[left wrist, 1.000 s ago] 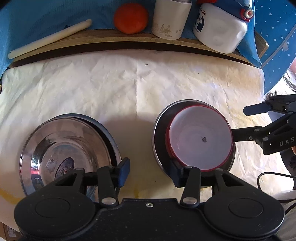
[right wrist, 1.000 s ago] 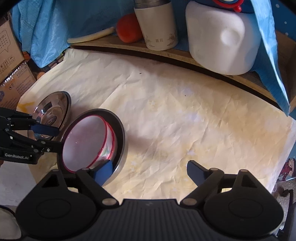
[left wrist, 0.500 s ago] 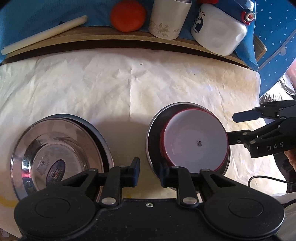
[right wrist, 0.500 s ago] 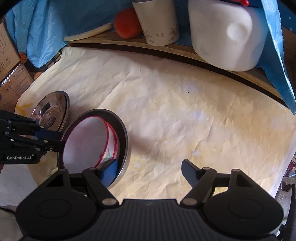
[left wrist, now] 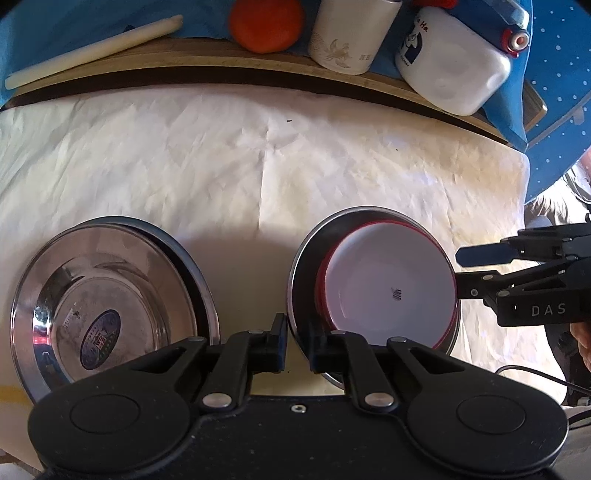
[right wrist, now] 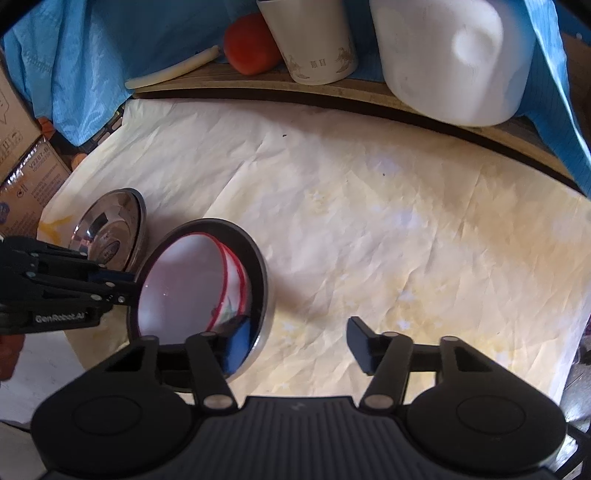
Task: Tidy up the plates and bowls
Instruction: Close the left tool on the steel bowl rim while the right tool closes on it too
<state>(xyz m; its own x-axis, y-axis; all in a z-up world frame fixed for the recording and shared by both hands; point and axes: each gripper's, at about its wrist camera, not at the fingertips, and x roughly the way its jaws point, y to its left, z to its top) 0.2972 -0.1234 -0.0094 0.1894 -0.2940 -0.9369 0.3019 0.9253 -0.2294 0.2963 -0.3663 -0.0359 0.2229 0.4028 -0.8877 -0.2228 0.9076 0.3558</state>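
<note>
The left gripper [left wrist: 297, 343] pinches the near rim of one steel plate [left wrist: 301, 258]. One white bowl [left wrist: 388, 288] with a red rim sits in that plate. The right gripper [right wrist: 295, 345] is closing around the plate's other edge (pads not pressing yet). One shiny steel bowl [left wrist: 107, 295] sits beside it. Far back: one orange [left wrist: 266, 24], one cup [left wrist: 351, 33], one white jug [left wrist: 454, 62]
</note>
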